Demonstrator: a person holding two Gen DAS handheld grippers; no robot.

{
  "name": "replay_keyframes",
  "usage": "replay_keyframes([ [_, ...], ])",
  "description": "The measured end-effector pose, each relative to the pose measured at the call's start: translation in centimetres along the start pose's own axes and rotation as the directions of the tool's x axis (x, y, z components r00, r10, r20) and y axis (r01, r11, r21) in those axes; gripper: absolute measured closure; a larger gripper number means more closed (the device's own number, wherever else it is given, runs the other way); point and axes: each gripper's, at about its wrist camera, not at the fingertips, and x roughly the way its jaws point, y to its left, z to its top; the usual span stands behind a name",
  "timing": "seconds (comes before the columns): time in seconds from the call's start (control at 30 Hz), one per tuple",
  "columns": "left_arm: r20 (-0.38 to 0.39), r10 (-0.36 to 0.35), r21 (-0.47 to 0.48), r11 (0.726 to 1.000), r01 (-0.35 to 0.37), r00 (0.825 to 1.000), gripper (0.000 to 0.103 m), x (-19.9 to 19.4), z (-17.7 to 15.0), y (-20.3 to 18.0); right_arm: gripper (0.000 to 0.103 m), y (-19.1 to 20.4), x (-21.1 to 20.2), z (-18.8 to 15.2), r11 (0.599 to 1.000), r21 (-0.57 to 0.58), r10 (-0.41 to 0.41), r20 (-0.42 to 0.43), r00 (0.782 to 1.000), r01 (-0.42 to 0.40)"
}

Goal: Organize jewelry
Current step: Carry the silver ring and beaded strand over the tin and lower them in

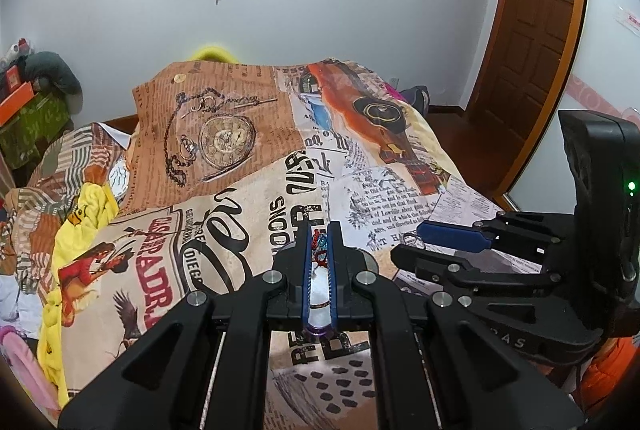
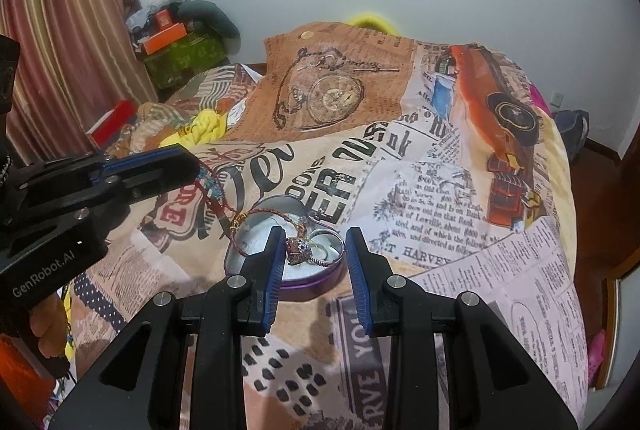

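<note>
A purple heart-shaped tin (image 2: 316, 280) lies open on the printed bedspread, holding rings with a pink stone (image 2: 300, 248). A red cord bracelet (image 2: 224, 205) runs from the tin's left rim up to my left gripper (image 2: 196, 165), which is shut on its beaded end. In the left wrist view the left gripper (image 1: 320, 234) pinches the red and blue beads (image 1: 320, 242) above the tin (image 1: 318, 290). My right gripper (image 2: 314, 240) is open just above the tin's near side; it also shows in the left wrist view (image 1: 404, 242).
The printed bedspread (image 2: 420, 189) covers the bed. Yellow cloth (image 2: 204, 127) lies at its left. A cluttered green box (image 2: 184, 57) and curtain (image 2: 68, 29) stand at the left, and a wooden door (image 1: 536, 41) at the right.
</note>
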Motion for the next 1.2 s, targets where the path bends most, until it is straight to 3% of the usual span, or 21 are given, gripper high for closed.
replay_keyframes([
  [0.67, -0.145, -0.051, -0.062, 0.997, 0.043, 0.988, 0.098, 5.7, -2.2, 2.2, 0.075, 1.7, 4.8, -0.7, 0.998, -0.054, 0.028, -0.110, 0.994, -0.034],
  [1.2, -0.153, -0.049, -0.068, 0.997, 0.039, 0.987, 0.097, 5.4, -2.6, 2.6, 0.075, 2.4, 5.9, -1.0, 0.996, -0.085, 0.013, -0.140, 0.990, -0.025],
])
